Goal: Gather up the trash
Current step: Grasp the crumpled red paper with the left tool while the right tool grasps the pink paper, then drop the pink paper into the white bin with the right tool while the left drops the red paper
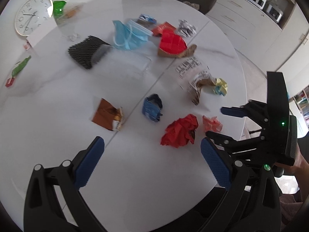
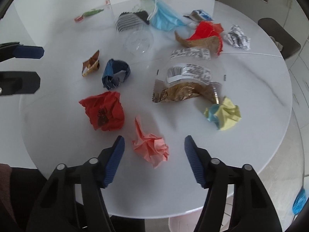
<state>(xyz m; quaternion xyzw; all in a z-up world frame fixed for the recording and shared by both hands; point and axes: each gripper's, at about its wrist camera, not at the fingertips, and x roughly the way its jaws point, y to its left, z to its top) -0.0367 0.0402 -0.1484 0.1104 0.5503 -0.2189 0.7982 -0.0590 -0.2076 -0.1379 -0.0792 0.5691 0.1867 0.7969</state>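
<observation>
Several pieces of trash lie scattered on a round white table [image 1: 135, 174]. My left gripper [image 1: 152, 145] is open and empty above the near edge, with a crumpled red paper [image 1: 180, 131] just ahead to its right. My right gripper [image 2: 154, 143] is open and empty, its jaws on either side of a crumpled pink paper [image 2: 151, 147], which also shows in the left wrist view [image 1: 212, 123]. The red paper [image 2: 104, 111] lies to the left of it. The right gripper [image 1: 216, 121] shows at the right of the left wrist view.
Also on the table: a blue wrapper [image 1: 152, 107], a brown foil wrapper [image 1: 108, 117], a yellow-blue paper ball [image 2: 225, 114], a gold clear packet [image 2: 185, 89], a clear cup [image 2: 138, 38], a blue face mask [image 1: 128, 35], black mesh [image 1: 87, 51]. A clock [image 1: 32, 14] stands behind.
</observation>
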